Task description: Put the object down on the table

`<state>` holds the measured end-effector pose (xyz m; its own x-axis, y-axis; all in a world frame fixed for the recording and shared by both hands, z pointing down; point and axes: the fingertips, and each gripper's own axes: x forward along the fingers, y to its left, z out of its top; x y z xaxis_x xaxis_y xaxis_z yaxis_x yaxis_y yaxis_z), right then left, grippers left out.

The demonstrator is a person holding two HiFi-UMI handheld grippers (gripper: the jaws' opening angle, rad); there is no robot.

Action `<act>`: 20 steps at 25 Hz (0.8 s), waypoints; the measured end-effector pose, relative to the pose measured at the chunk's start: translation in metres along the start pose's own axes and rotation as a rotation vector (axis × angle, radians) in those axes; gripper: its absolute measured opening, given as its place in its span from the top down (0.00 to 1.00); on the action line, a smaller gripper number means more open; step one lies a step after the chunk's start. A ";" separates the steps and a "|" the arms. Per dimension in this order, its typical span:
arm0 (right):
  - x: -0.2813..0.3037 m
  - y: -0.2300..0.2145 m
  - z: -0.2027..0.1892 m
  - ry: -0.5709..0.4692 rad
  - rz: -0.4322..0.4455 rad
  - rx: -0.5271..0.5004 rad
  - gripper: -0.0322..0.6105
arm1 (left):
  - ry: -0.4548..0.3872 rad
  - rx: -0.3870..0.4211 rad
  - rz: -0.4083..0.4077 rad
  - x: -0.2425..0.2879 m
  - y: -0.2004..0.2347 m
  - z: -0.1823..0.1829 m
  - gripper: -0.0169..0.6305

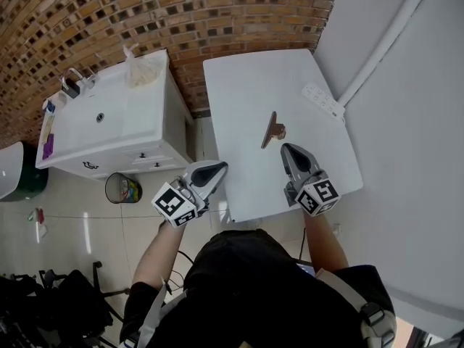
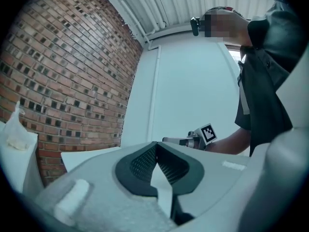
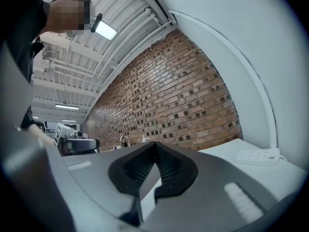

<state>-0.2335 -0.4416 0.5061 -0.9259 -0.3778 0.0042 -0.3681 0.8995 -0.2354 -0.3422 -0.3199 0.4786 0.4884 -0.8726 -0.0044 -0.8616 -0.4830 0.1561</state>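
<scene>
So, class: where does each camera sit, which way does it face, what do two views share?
Head view: on head, steeply down at white table; forearms, torso.
Left gripper view: on left gripper, toward brick wall; right forearm, torso.
Right gripper view: on right gripper, toward brick wall, power strip; torso.
Shared: both gripper views show that wall.

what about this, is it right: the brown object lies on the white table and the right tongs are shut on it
No: the brown object lies on the white table, but the right tongs are shut on nothing. The right gripper view shows their jaws together and empty.
</scene>
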 end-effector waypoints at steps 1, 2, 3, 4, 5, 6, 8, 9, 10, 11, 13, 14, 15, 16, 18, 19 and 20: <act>-0.001 0.010 0.004 -0.015 -0.012 0.001 0.94 | -0.008 0.007 -0.007 -0.008 -0.004 0.004 0.97; -0.001 0.021 0.008 -0.030 -0.020 0.002 0.94 | -0.013 0.017 -0.018 -0.017 -0.008 0.007 0.97; -0.003 0.033 0.011 -0.041 -0.024 -0.001 0.94 | -0.015 0.028 -0.030 -0.028 -0.011 0.010 0.97; -0.005 0.046 0.012 -0.046 -0.027 -0.009 0.94 | -0.015 0.037 -0.041 -0.040 -0.014 0.010 0.97; -0.008 0.058 0.011 -0.044 -0.031 -0.021 0.94 | -0.013 0.041 -0.046 -0.054 -0.016 0.010 0.97; -0.011 0.071 0.009 -0.040 -0.040 -0.031 0.94 | -0.011 0.041 -0.046 -0.068 -0.016 0.008 0.97; -0.021 0.093 0.004 -0.033 -0.068 -0.040 0.94 | -0.008 0.035 -0.040 -0.094 -0.016 0.004 0.97; -0.026 0.103 0.003 -0.034 -0.082 -0.040 0.94 | -0.008 0.035 -0.042 -0.106 -0.017 0.003 0.97; -0.031 0.114 0.002 -0.037 -0.095 -0.040 0.94 | -0.010 0.037 -0.047 -0.117 -0.019 0.002 0.97; -0.035 0.123 0.000 -0.039 -0.106 -0.041 0.94 | -0.012 0.041 -0.054 -0.126 -0.021 0.000 0.97; -0.043 0.142 -0.008 -0.037 -0.122 -0.033 0.94 | -0.013 0.042 -0.069 -0.142 -0.025 -0.004 0.97; -0.048 0.152 -0.013 -0.033 -0.128 -0.021 0.94 | -0.011 0.039 -0.078 -0.149 -0.030 -0.006 0.97; -0.052 0.160 -0.019 -0.027 -0.134 -0.009 0.94 | -0.006 0.038 -0.089 -0.155 -0.035 -0.008 0.97; -0.055 0.168 -0.024 -0.020 -0.138 -0.002 0.94 | -0.002 0.040 -0.100 -0.160 -0.041 -0.009 0.97; -0.057 0.179 -0.026 -0.021 -0.139 -0.003 0.94 | 0.008 0.046 -0.112 -0.169 -0.047 -0.008 0.97; -0.056 0.183 -0.021 -0.032 -0.133 -0.009 0.94 | 0.009 0.053 -0.112 -0.173 -0.046 -0.007 0.97; -0.054 0.187 -0.014 -0.048 -0.125 -0.017 0.94 | 0.007 0.060 -0.110 -0.175 -0.044 -0.006 0.97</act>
<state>-0.2534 -0.2499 0.4751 -0.8677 -0.4969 -0.0141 -0.4822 0.8482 -0.2192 -0.3890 -0.1453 0.4784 0.5809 -0.8139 -0.0112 -0.8096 -0.5792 0.0953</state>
